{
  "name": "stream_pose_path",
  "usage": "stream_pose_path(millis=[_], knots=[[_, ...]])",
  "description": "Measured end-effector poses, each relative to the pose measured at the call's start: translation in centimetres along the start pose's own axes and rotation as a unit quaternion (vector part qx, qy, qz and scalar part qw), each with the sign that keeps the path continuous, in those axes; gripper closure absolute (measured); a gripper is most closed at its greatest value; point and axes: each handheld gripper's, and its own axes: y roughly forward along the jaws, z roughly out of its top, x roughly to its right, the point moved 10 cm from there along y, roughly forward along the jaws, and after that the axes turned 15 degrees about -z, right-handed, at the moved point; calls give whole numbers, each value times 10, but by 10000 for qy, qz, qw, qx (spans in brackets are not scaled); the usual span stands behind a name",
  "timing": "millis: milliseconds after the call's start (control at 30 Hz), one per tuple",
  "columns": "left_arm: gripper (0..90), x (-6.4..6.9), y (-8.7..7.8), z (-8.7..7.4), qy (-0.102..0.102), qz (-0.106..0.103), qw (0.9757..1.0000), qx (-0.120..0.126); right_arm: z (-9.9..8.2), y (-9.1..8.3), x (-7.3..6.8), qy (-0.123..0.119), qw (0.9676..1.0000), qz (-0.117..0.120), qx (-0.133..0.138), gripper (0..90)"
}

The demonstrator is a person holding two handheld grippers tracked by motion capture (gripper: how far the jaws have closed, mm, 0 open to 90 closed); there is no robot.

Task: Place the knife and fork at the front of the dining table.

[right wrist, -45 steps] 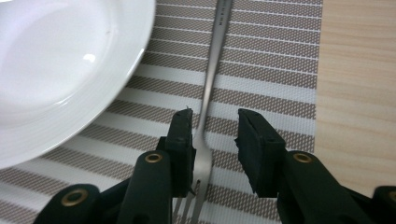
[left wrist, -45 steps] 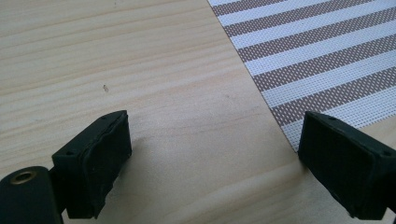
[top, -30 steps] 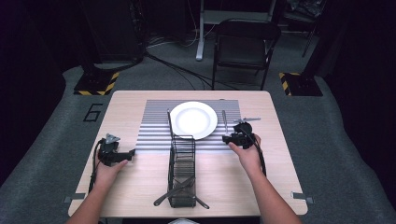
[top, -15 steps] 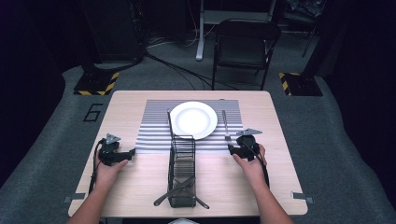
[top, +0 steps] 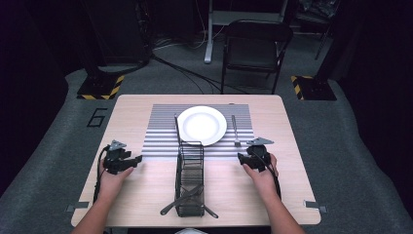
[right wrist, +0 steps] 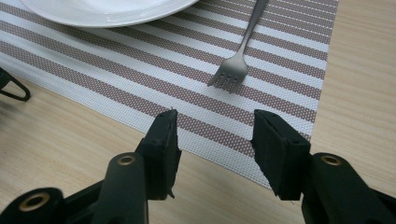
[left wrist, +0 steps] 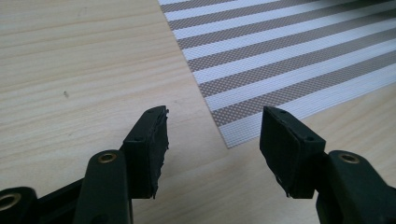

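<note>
Just floor number 6 (top: 99, 117), legible

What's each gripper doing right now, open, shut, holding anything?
Left gripper: open, jaws have just been closing, nothing between them, over bare table.
Right gripper: open, empty, just short of the fork on the placemat.

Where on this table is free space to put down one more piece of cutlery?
Bare wood lies left of the striped placemat, and between the wire caddy and each table edge. The mat's middle is crowded by the plate and fork.
</note>
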Motion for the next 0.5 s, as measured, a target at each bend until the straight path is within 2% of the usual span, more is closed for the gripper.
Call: stream_pose_path(millis=[67,400,500], knots=[[427,5,-3,2,5,-113,9999,-8,0,-1,-1,5,10000,8,-5,506],[448,20,-18,18,169,-136,9997,144,2,-6,0,28,9999,132,27,572],[451,26,-23,25,152,-203,9995,207,5,-9,-2,103,9997,196,83,576]])
